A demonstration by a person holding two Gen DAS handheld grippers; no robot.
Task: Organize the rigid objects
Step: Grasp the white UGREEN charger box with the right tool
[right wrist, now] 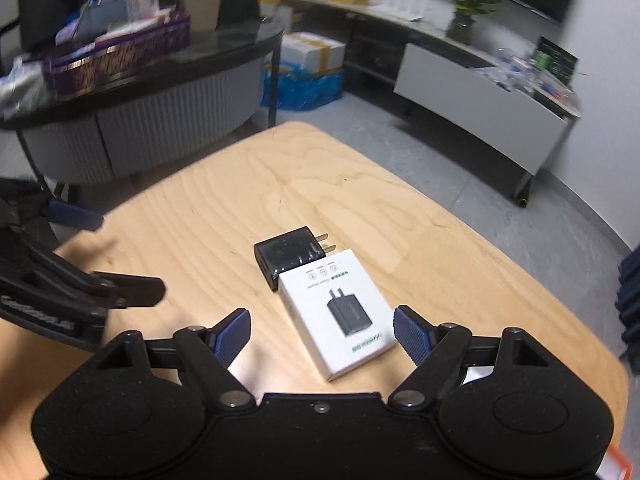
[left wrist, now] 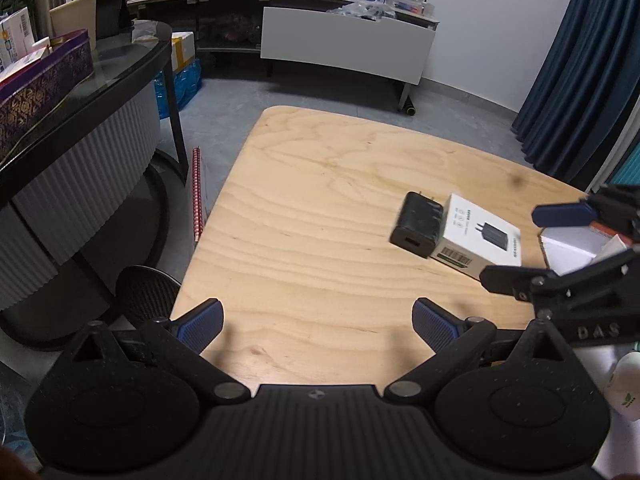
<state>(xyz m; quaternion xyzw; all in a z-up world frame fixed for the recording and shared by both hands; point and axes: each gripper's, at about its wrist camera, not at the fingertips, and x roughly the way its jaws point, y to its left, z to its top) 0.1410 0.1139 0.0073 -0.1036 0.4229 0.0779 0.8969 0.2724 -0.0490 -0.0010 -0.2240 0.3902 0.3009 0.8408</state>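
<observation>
Glossy black rectangular plug charger (right wrist: 290,254) with two metal prongs lies flat on the light plywood worktop (right wrist: 224,208), touching the white cardboard charger box (right wrist: 338,314) printed with a charger picture. Right hand-held gripper (right wrist: 322,334) spread wide around box's near end, holding nothing; left hand-held gripper (left wrist: 318,326) also spread, unloaded, well apart.

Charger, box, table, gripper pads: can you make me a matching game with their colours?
Things:
1. charger
2. charger box
3. table
4. gripper pads

Colours:
A. blue
B. light wood
C. black
D. white

Pairs: 1-C, 2-D, 3-B, 4-A
</observation>
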